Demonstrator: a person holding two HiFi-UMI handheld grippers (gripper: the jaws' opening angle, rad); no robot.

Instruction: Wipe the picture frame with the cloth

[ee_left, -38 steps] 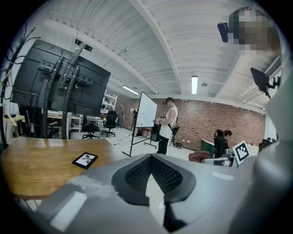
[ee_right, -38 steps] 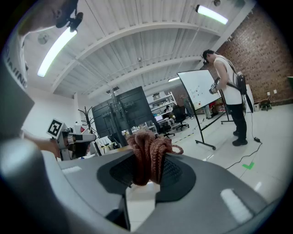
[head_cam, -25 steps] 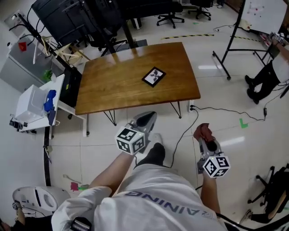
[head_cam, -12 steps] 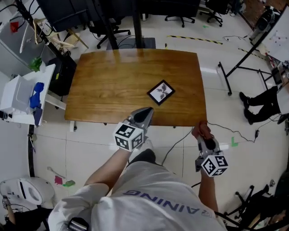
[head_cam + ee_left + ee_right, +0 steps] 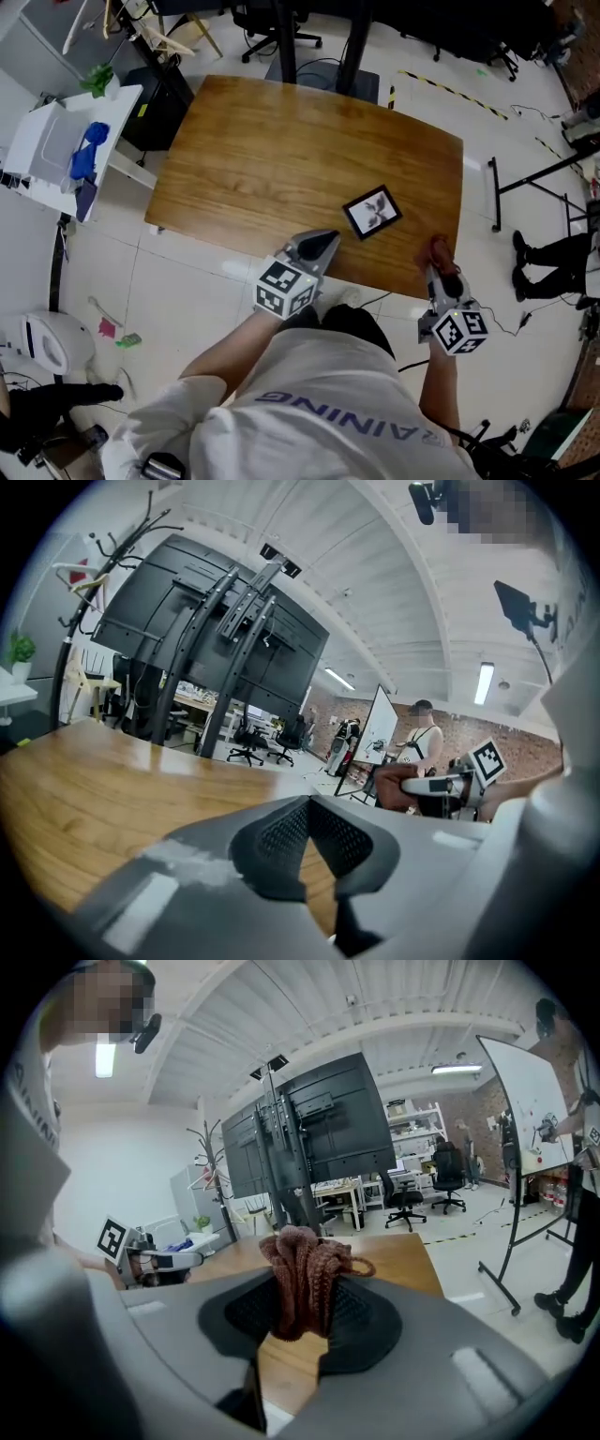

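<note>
The black picture frame [image 5: 372, 212] lies flat on the wooden table [image 5: 262, 159], toward its near right corner. My right gripper [image 5: 439, 253] is shut on a bunched reddish-brown cloth [image 5: 305, 1274] and hangs over the table's near edge, right of the frame. The cloth [image 5: 438, 248] sticks out past the jaws. My left gripper [image 5: 322, 244] sits at the near edge just left of and below the frame, shut with nothing in it. In the left gripper view the jaws [image 5: 307, 803] meet over bare wood, and the right gripper [image 5: 441, 785] shows to the side.
A white cart [image 5: 47, 155] carrying a blue object [image 5: 82, 159] stands left of the table. Black stands and office chairs [image 5: 281, 28] are behind it. A whiteboard stand [image 5: 539, 173] and a person's legs [image 5: 553, 262] are at the right. A cable [image 5: 511, 323] trails on the floor.
The person has stepped up to the table. Both grippers went from over the floor to the table's near edge, closer to the frame. The cloth stays in the right gripper.
</note>
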